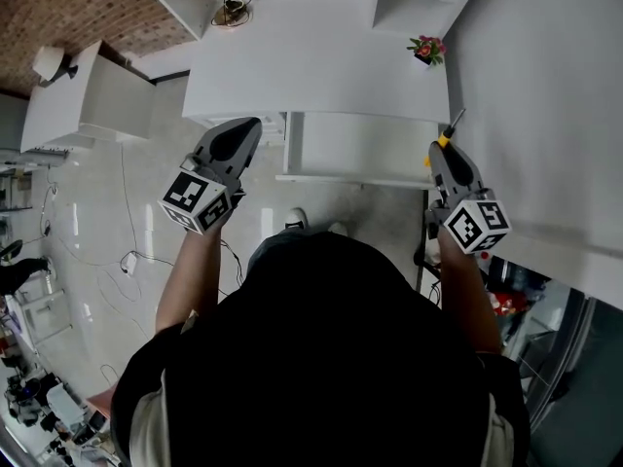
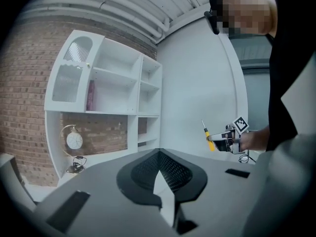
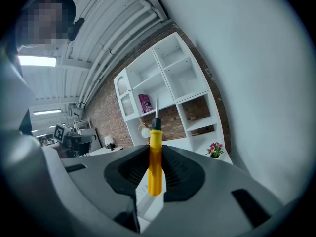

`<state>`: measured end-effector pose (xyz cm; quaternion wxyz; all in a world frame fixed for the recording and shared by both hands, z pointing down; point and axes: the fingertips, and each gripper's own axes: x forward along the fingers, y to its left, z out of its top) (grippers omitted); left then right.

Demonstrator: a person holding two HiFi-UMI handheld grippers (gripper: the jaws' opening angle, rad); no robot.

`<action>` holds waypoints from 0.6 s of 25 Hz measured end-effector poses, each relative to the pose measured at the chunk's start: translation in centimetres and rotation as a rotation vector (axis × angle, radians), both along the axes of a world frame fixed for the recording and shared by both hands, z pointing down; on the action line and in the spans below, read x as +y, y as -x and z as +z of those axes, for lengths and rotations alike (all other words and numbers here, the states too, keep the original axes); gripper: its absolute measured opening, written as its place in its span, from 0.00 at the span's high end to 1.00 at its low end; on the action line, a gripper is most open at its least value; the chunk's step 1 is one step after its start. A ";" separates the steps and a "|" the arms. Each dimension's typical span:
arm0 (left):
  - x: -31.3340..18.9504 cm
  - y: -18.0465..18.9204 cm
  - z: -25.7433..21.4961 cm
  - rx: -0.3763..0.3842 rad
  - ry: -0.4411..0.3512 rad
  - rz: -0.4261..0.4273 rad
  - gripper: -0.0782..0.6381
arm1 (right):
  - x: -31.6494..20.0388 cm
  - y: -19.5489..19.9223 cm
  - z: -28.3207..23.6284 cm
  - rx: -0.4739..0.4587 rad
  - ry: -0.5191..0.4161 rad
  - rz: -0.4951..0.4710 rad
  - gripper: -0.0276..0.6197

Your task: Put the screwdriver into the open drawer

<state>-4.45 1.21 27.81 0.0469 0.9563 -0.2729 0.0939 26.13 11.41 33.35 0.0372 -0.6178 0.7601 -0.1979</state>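
The right gripper [image 3: 155,154] clamps a yellow-handled screwdriver with a thin metal shaft [image 3: 154,168] by its handle, and the shaft points out past the jaw tips. In the head view the tool hangs over the front right corner of the white desk top [image 1: 311,56], just beside the right end of the pulled-out white drawer [image 1: 360,149], not inside it. The left gripper [image 1: 245,129] hovers at the drawer's left end, jaws pressed together on nothing

Glossy yellow plastic on the screwdriver [image 3: 154,162] handle, bare metal on its thin shaft. Matt grey plastic on the right gripper [image 3: 154,179] shell, black ribbed pads [image 3: 180,171] inside. Smooth matt white on tabletop [image 1: 311,56] and open drawer [image 1: 360,149]. Rough red brick wall [image 1: 68,8]; shiny pale floor [image 1: 97,222].
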 end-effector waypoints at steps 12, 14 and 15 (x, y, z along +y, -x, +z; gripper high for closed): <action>-2.3 1.7 1.4 0.017 0.027 -0.002 0.87 | -1.9 1.3 0.8 0.021 0.027 0.008 0.82; -3.3 1.7 1.5 0.023 0.029 0.007 0.87 | -2.6 1.5 0.9 0.026 0.033 0.016 0.82; -3.9 1.6 1.6 0.025 0.030 0.012 0.87 | -3.0 1.5 1.0 0.029 0.036 0.019 0.82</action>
